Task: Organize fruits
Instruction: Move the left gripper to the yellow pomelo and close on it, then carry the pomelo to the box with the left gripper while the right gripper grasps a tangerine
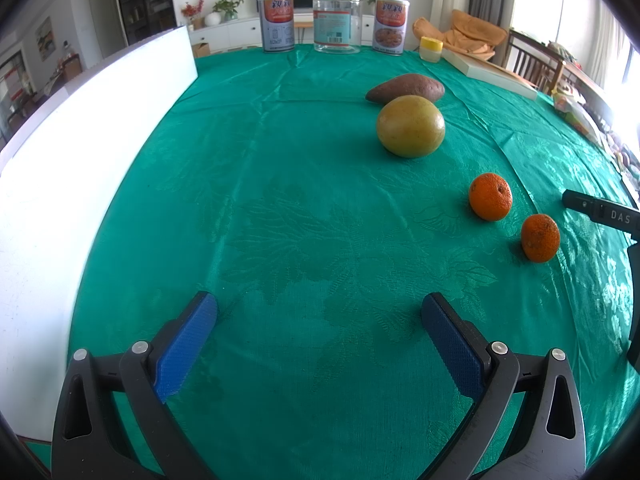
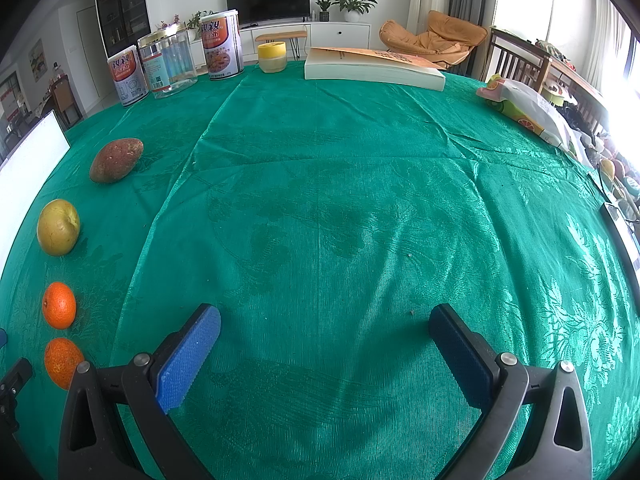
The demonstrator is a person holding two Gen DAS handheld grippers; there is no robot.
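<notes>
Four pieces of produce lie in a line on the green tablecloth (image 2: 360, 200), running from near the front edge of the table toward its far edge: an orange (image 2: 62, 362) nearest the front, a second orange (image 2: 59, 305) just beyond it, a yellow-green round fruit (image 2: 58, 227) further on, and a reddish-brown sweet potato (image 2: 116, 160) last, close behind the round fruit; none of them touches a gripper. The left gripper (image 1: 319, 320) hangs over bare cloth with its jaws wide apart and nothing between them; the right gripper (image 2: 324, 330) is likewise spread and empty, the row lying off to its left. The line already looks orderly, sorted roughly by kind, so the arranging seems largely done, or possibly not begun; the pictures alone cannot settle which. Cans (image 2: 221, 46), a clear jar (image 2: 168, 62) and a book (image 2: 372, 66) stand along the far edge.
</notes>
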